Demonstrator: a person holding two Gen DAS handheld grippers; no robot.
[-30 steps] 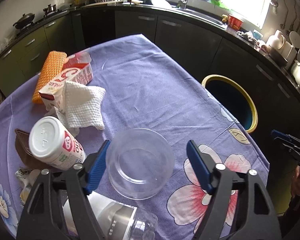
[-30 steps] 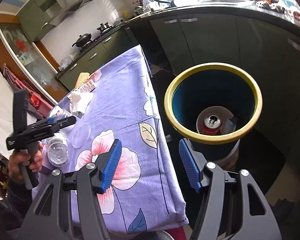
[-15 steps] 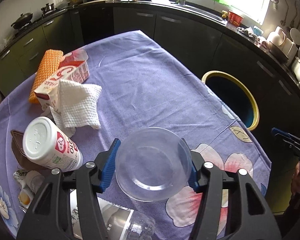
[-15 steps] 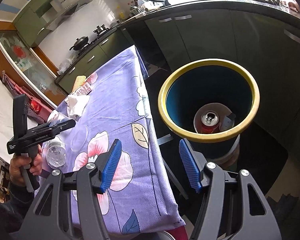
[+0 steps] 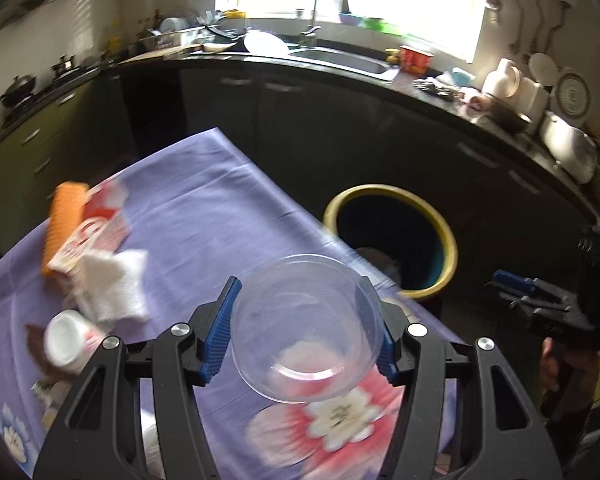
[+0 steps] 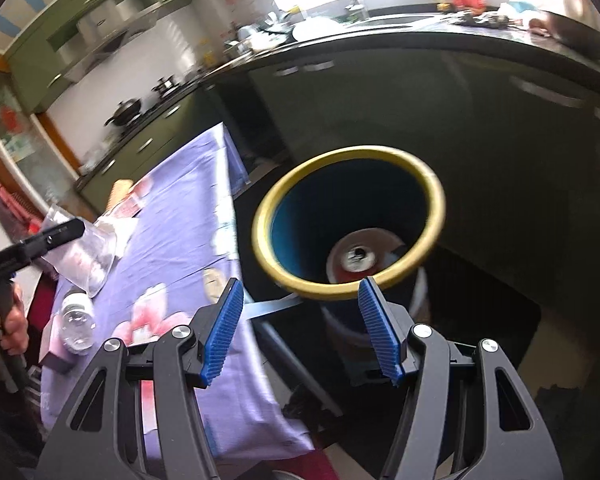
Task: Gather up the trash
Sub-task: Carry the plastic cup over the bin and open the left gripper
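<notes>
The left gripper [image 5: 302,330] clasped the clear plastic cup [image 5: 306,326] above the table [image 5: 220,216]; it should release only over the bin [image 5: 392,240]. The right gripper [image 6: 300,330] hung unclenched, empty.

I can't read a single word from either wrist camera. The red and white carton [image 5: 94,236] on the purple tablecloth [image 5: 204,208] carries a large white mark, perhaps a digit or a letter, but motion blur smears it. The white bottle [image 5: 74,340] lying near it shows red label patches, too blurred to read. The can [image 6: 358,258] inside the bin [image 6: 348,184] shows only its top.
</notes>
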